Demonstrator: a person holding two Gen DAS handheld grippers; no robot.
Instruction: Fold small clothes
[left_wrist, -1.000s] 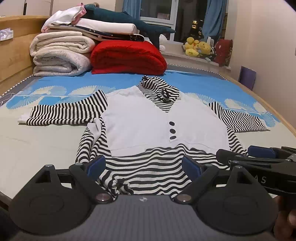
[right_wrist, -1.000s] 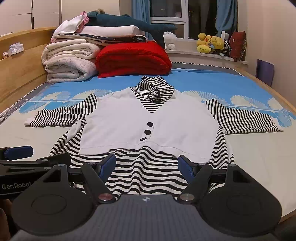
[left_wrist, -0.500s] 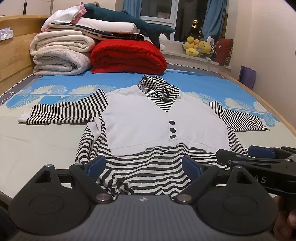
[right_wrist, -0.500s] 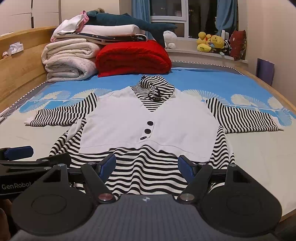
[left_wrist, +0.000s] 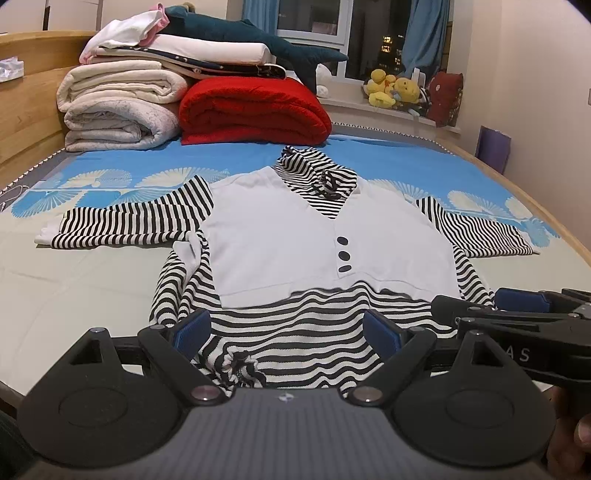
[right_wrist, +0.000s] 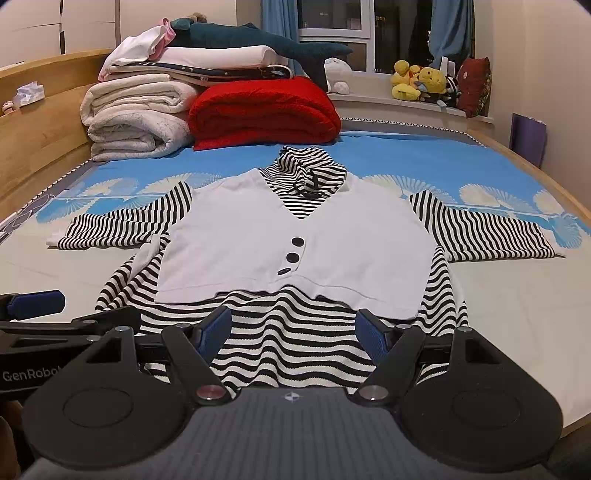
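Observation:
A small black-and-white striped top with a white vest front (left_wrist: 295, 236) (right_wrist: 295, 236) lies flat on the bed, sleeves spread to both sides, collar away from me. My left gripper (left_wrist: 286, 328) is open and empty, just above the striped hem near its left part. My right gripper (right_wrist: 293, 326) is open and empty above the hem's right part. Each gripper shows side-on in the other's view: the right one (left_wrist: 517, 317), the left one (right_wrist: 55, 314).
Folded white blankets (left_wrist: 118, 107), a red blanket (left_wrist: 255, 110) and a dark blue plush shark (left_wrist: 258, 37) are stacked at the bed's far end. Yellow plush toys (left_wrist: 391, 88) sit on the windowsill. The wooden bed frame (left_wrist: 22, 110) runs along the left.
Both views have crept very slightly closer to the garment. The jaws have stayed open and the garment has not moved.

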